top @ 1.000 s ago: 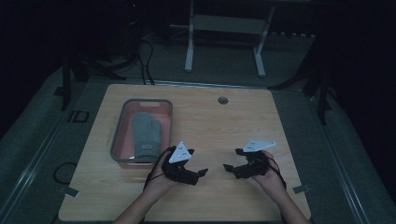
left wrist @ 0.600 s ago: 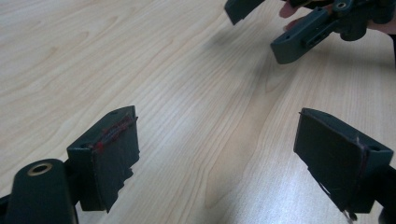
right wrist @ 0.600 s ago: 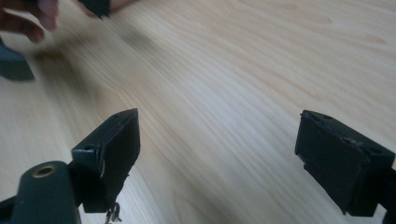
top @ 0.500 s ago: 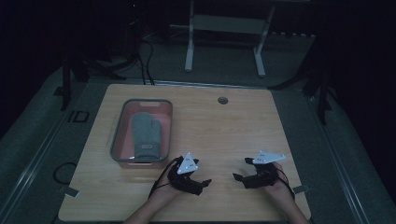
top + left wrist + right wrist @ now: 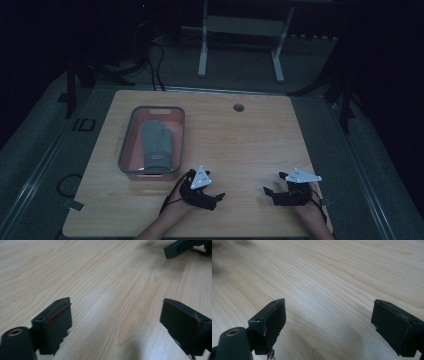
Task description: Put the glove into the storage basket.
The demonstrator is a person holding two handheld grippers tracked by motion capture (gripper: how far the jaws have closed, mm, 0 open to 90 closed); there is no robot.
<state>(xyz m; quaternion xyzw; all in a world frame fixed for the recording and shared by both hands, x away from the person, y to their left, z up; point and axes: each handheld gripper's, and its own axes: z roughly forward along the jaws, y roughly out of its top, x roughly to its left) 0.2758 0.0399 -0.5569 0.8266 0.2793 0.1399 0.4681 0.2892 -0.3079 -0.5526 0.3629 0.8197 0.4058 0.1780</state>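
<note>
A grey oven mitt (image 5: 156,143) lies flat in a grey-rimmed tray (image 5: 126,144) with a pinkish inside, at the table's left. My left gripper (image 5: 216,198) rests low on the wooden table (image 5: 240,145) near the front edge, just right of the tray's near corner, pointing right. Its jaws stand wide apart with bare wood between them (image 5: 115,322). My right gripper (image 5: 269,193) sits low at the front right, pointing left toward the other one, also open and holding nothing (image 5: 328,322). The tip of the right gripper's jaw (image 5: 175,249) shows at the top of the left gripper view.
A small round hole (image 5: 238,107) sits near the table's far edge. A white metal frame (image 5: 240,30) stands on the floor beyond the table, and dark cables (image 5: 150,60) trail at the back left. The room is dim.
Both grippers have drawn back toward the table's front edge and dropped lower. The tray and mitt have not moved.
</note>
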